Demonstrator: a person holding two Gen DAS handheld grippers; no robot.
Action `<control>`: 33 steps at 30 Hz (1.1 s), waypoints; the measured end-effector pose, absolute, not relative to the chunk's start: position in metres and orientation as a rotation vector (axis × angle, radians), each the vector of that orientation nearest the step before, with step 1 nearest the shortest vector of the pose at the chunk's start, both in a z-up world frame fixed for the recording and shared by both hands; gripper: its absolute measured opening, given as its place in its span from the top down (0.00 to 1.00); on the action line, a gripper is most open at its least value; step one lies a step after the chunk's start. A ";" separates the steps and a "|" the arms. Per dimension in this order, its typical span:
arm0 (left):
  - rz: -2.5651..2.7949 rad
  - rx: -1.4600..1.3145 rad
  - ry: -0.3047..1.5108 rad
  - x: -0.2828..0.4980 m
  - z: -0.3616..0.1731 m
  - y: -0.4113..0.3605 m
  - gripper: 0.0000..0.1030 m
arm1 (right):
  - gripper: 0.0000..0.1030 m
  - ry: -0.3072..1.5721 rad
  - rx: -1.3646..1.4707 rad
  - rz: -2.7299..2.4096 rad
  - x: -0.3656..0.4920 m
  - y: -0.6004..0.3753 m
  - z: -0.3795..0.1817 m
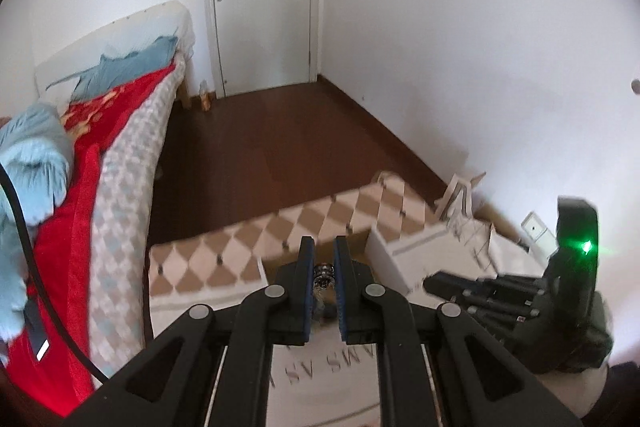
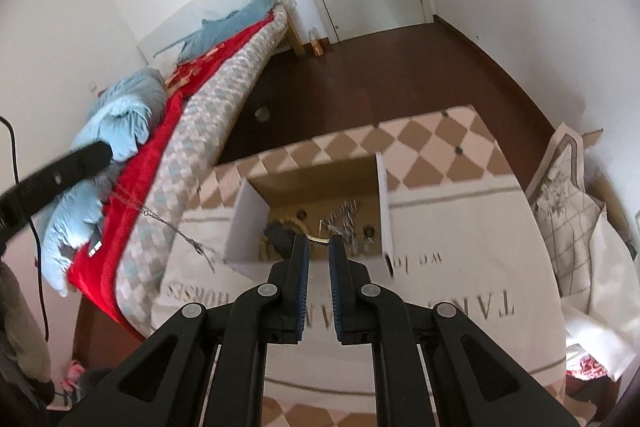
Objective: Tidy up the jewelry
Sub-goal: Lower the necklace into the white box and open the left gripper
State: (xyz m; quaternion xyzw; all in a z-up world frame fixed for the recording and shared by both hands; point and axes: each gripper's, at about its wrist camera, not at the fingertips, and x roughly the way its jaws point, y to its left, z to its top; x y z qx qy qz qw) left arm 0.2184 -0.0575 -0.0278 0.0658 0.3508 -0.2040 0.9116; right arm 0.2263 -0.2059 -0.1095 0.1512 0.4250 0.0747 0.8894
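A: How is the left claw set?

B: It is closed on a beaded chain. The beads are pinched between the blue pads close to the tips, and a few links are seen hanging just below them

A: And the right claw?

B: It is closed as well. A thin gold-coloured band, possibly a bangle, is clamped crosswise at its very tips

A: Where is the rest of the jewelry?

B: A tangle of silver pieces is seen inside the open cardboard box, which stands on the printed cloth. The box lies just ahead of and below the right claw. From the left claw it lies ahead and to the right

A: Which relation is the coming move judged to turn on?

B: The line of the chain. In the right wrist view it is stretched on a slant, from the left claw at the upper left down to the near left corner of the box. Whether its lower end is inside the box or on the cloth cannot be told

A: Which hand is nearer the box?

B: The right one, by the look of it. If the chain is to be freed, it would probably have to be drawn along that slanted axis, so that the tangle is not dragged with it
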 end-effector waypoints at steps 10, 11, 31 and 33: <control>-0.435 0.066 0.864 0.293 -0.055 -0.062 0.93 | 0.90 0.968 0.421 0.222 0.279 -0.216 -0.122; -0.433 0.059 0.893 0.302 -0.066 -0.063 0.93 | 0.90 0.992 0.437 0.234 0.286 -0.216 -0.127; -0.250 -0.025 1.214 0.355 -0.146 -0.050 0.42 | 0.44 1.200 0.514 0.160 0.343 -0.233 -0.170; -0.186 0.002 1.172 0.347 -0.145 -0.043 0.31 | 0.43 1.200 0.460 0.116 0.338 -0.233 -0.166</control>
